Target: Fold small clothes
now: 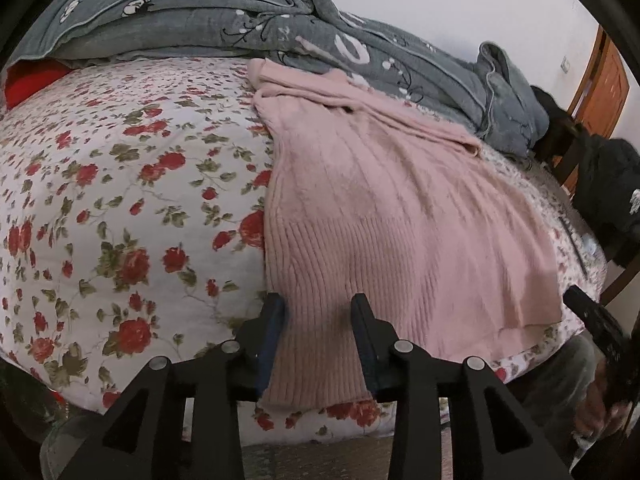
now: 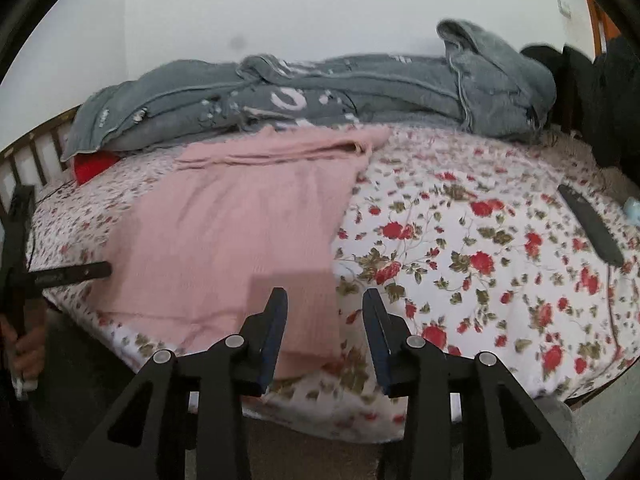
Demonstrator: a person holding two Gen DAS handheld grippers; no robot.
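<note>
The pink ribbed sweater [image 1: 384, 208] lies flat on the floral bedsheet [image 1: 120, 184], its long axis running from the near edge of the bed away toward the grey quilt [image 1: 248, 20] heaped along the far side, where the sweater's far end is bunched in a fold just against the quilt

The left gripper [image 1: 318, 308] hovers over the near hem at the sweater's left corner; its jaws stand apart, with the knit showing between the two fingers, but neither pad visibly presses on it, so I judge it released and not pinched

The right gripper [image 2: 325, 300] is at the other near corner: its jaws are likewise spread, the left finger sits over the sweater's right edge and the right finger over bare sheet, so the cloth's edge falls just inside the gap. This view is blurred, and whether the fingertip touches the knit cannot be told

Both hands are thus at the near hem, one at each corner, and the garment stretches away from both of them. The left one sits more squarely over the fabric; the right one is at the very border. In the right wrist view the left gripper's finger [image 2: 74, 272] shows at the sweater's far-left side, confirming the two flank the hem

Any next fold, as I judge it, turns on that axis: the hem would travel straight away from the person toward the bunched end
</note>
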